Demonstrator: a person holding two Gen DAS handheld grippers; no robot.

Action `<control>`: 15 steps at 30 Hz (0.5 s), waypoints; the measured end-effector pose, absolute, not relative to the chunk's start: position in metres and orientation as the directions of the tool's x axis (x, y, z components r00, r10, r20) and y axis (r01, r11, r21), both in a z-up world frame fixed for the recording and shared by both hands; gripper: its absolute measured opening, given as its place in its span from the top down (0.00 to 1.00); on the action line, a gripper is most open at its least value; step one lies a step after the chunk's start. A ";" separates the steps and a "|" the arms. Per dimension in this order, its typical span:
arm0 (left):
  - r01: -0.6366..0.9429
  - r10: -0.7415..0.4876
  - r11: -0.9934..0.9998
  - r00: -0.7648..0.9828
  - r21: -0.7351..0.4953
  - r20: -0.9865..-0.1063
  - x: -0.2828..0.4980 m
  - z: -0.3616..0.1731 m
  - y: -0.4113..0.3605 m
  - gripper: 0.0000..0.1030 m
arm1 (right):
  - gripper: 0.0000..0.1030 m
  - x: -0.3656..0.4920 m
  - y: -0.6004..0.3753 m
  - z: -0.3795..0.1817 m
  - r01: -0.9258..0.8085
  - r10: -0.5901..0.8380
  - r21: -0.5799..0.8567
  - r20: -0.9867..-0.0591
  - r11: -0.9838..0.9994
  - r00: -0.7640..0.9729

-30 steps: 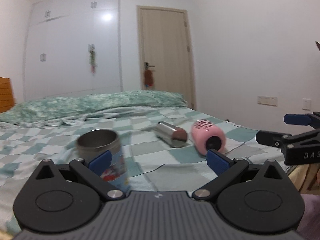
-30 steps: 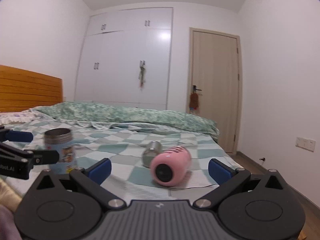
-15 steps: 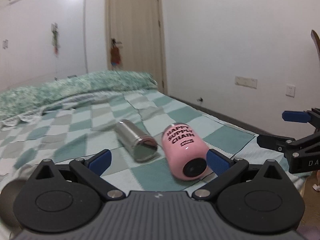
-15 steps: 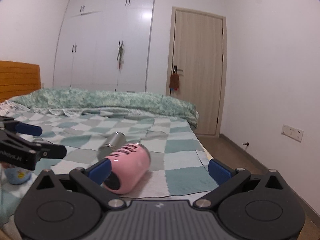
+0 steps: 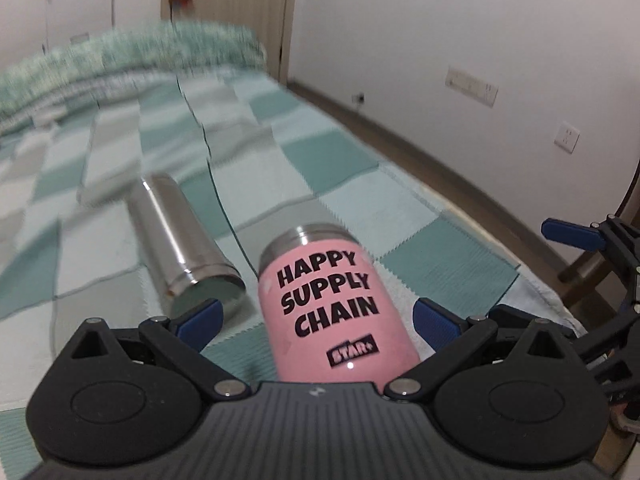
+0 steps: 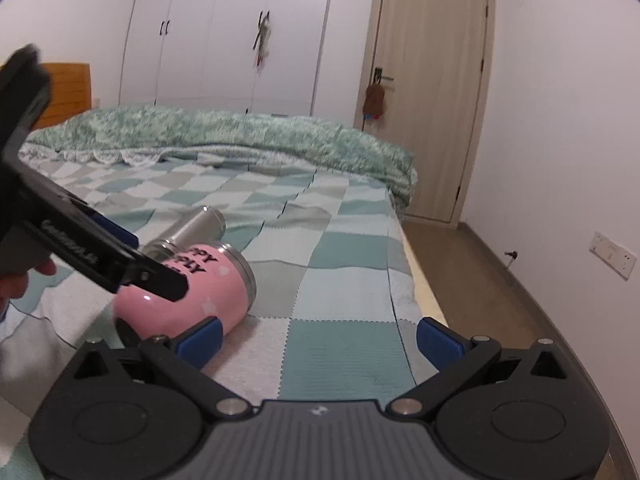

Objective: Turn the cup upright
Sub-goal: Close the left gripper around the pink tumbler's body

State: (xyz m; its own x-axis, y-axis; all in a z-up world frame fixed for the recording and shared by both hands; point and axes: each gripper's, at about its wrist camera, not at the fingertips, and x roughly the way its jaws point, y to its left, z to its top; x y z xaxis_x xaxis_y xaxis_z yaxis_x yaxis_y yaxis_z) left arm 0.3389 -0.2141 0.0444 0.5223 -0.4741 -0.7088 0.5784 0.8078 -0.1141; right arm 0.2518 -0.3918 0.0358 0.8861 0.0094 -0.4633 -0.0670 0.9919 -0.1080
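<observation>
Cup position is what my next move hangs on: the pink cup (image 5: pixel 336 304) lies on its side on the checkered bed cover (image 5: pixel 352 208), dead ahead of my left gripper (image 5: pixel 316 320), its body sitting in the gap between the two blue-tipped fingers (image 5: pixel 200 314). Its long axis runs nearly straight away from me along the fingers, steel rim at the far end, base toward the gripper body. Closing across it would therefore catch the round wall, not the ends, which I judge is the grip I want for tipping it up onto its base.

My left gripper's jaws stand wide apart, a clear gap on each side of the cup, nothing clamped. Whether a pad already brushes the pink wall I cannot say; the left wrist view is smeared with motion.

Seen from the right wrist, the left gripper (image 6: pixel 132 276) reaches in over the cup (image 6: pixel 192 292) from the side. My right gripper (image 6: pixel 318 338) is the farther one: the cup lies off to its left, just past the left fingertip, and its jaws are also spread wide over bare cover, holding nothing.

Just beside the pink cup, on its left in the left wrist view, lies a steel tumbler (image 5: pixel 180 240), also on its side. I see it as the thing my left finger could knock.
</observation>
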 end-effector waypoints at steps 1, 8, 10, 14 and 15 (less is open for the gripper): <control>0.586 -0.471 0.802 0.501 -0.116 -0.726 0.344 0.041 -0.217 0.00 | 0.00 0.255 -0.394 0.035 -0.072 0.014 -0.105 -0.471 0.992 0.882; 0.699 -0.486 0.709 0.392 -0.091 -0.781 0.369 0.033 -0.237 0.00 | 0.00 0.279 -0.396 0.029 -0.107 0.026 -0.124 -0.523 0.986 0.852; 0.738 -0.494 0.669 0.354 -0.087 -0.794 0.375 0.030 -0.242 0.00 | 0.00 0.280 -0.396 0.028 -0.107 0.018 -0.138 -0.530 0.985 0.848; 0.781 -0.521 0.614 0.298 -0.109 -0.800 0.383 0.027 -0.243 0.00 | 0.00 0.284 -0.394 0.026 -0.102 0.006 -0.145 -0.550 0.984 0.835; 0.783 -0.527 0.610 0.286 -0.121 -0.800 0.385 0.025 -0.243 0.00 | 0.00 0.285 -0.394 0.025 -0.101 0.000 -0.151 -0.553 0.983 0.833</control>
State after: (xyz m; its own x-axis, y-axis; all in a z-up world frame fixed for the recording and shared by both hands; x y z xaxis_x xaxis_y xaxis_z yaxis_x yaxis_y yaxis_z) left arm 0.3852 -0.2427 0.0255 0.2865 -0.5269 -0.8002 0.7831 0.6099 -0.1212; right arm 0.2847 -0.3939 0.0246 0.8329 0.0001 -0.5535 -0.1005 0.9834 -0.1512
